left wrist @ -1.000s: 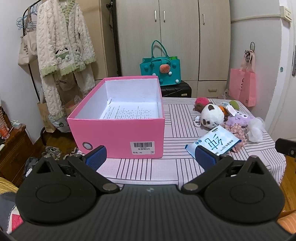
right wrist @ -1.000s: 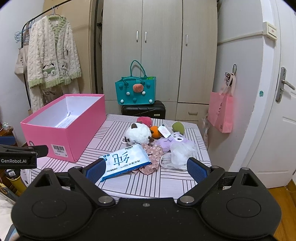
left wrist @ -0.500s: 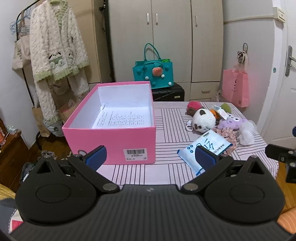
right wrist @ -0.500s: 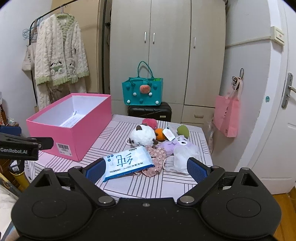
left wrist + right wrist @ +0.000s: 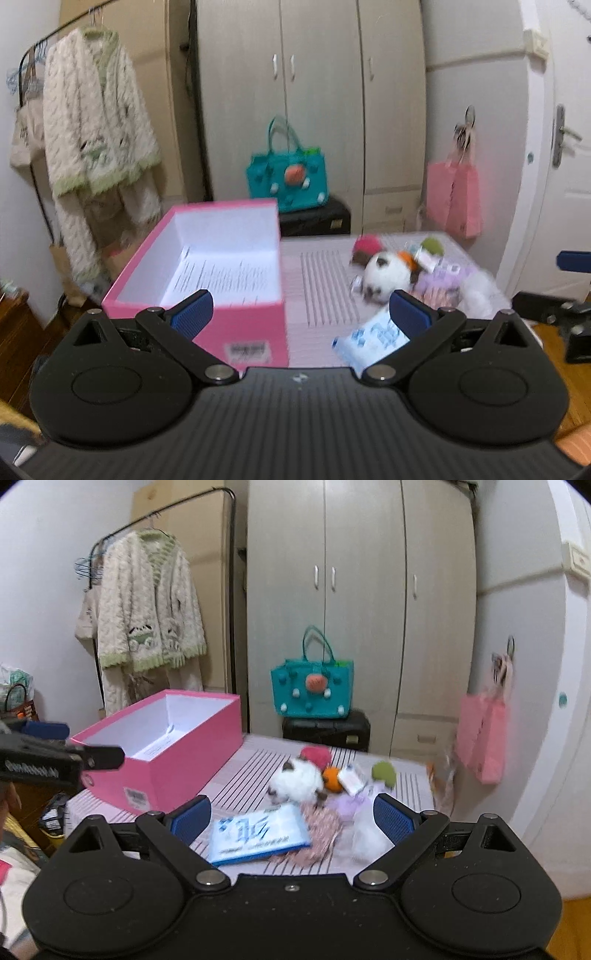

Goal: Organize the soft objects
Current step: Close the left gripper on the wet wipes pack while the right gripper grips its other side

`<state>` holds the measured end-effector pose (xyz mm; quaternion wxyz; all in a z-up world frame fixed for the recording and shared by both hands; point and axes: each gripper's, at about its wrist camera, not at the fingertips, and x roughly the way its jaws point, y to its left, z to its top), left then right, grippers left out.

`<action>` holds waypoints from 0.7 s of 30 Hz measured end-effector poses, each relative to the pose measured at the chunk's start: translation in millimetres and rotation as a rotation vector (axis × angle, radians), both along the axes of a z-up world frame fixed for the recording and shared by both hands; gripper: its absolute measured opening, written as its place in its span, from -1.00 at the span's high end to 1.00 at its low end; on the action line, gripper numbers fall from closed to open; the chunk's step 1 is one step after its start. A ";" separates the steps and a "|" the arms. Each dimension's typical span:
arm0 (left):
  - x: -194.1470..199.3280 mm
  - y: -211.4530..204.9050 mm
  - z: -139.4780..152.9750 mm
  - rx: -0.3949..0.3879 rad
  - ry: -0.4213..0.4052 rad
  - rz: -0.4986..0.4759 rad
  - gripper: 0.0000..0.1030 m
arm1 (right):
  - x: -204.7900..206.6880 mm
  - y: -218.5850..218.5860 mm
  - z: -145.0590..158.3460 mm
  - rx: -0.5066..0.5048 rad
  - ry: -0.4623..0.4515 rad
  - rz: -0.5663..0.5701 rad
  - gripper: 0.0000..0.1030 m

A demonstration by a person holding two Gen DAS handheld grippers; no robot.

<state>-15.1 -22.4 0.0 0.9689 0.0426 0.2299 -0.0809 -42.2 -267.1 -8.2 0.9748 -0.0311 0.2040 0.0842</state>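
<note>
Both of your claws stand wide open and hold nothing: the left gripper [image 5: 299, 312] sits near the pink box [image 5: 207, 273], the right gripper [image 5: 291, 814] hovers at the near edge of the toy pile.

The soft things lie in a cluster on the right of the striped table [image 5: 236, 775], well apart from the box on the left. Nearest you is the wipes pack [image 5: 258, 834], flat, with the pink cloth [image 5: 325, 830] touching its right edge. Behind them are the white plush [image 5: 297, 781], a red ball [image 5: 316, 756], an orange ball [image 5: 331, 778], a green ball [image 5: 384, 773] and a purple plush [image 5: 349, 805]; a white puff [image 5: 365, 834] sits near the right finger. The box looks empty but for a printed sheet [image 5: 221, 277].

All of it should be light and yielding. The pack is likely slick film, so pinch it across its short side, not a corner. Take the plush across the body, deep enough that the fur does not slip out. The cloth will drape and may drag its neighbours.

Compared with a second ago, both cameras have pulled back and risen: the table sits lower and farther in view, more wardrobe shows, and both views are now blurred. Nothing on the table has shifted.
</note>
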 end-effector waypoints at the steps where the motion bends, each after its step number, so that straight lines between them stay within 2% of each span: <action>1: 1.1 -1.5 -1.1 -0.008 -0.032 -0.010 -1.00 | 5.9 -1.7 -5.0 -0.014 -0.003 -0.003 -0.92; 3: 4.7 -7.2 -4.7 0.001 -0.052 -0.018 -1.00 | 20.7 -4.7 -13.0 -0.037 0.029 -0.006 -0.92; 8: 26.9 -27.5 -22.1 -0.007 0.015 -0.067 -0.98 | 53.4 -15.2 -38.2 -0.008 0.116 0.043 -0.88; 10: 36.4 -33.0 -31.6 -0.030 0.042 -0.089 -0.94 | 62.6 -16.7 -46.3 -0.003 0.135 0.079 -0.73; 12: 44.8 -36.9 -42.7 -0.048 0.076 -0.108 -0.90 | 69.9 -13.9 -52.0 -0.039 0.142 0.115 -0.64; 14: 53.4 -38.9 -54.8 -0.074 0.110 -0.131 -0.69 | 76.8 -10.4 -57.8 -0.084 0.140 0.147 -0.49; 16: 59.7 -40.2 -65.9 -0.106 0.138 -0.140 -0.47 | 84.2 -9.4 -61.6 -0.097 0.147 0.188 -0.21; 18: 64.8 -41.7 -75.4 -0.138 0.162 -0.138 -0.36 | 93.4 -10.5 -65.5 -0.087 0.164 0.234 0.02; 21: 72.5 -42.4 -91.1 -0.201 0.199 -0.138 -0.31 | 108.4 -9.7 -70.4 -0.082 0.195 0.268 0.15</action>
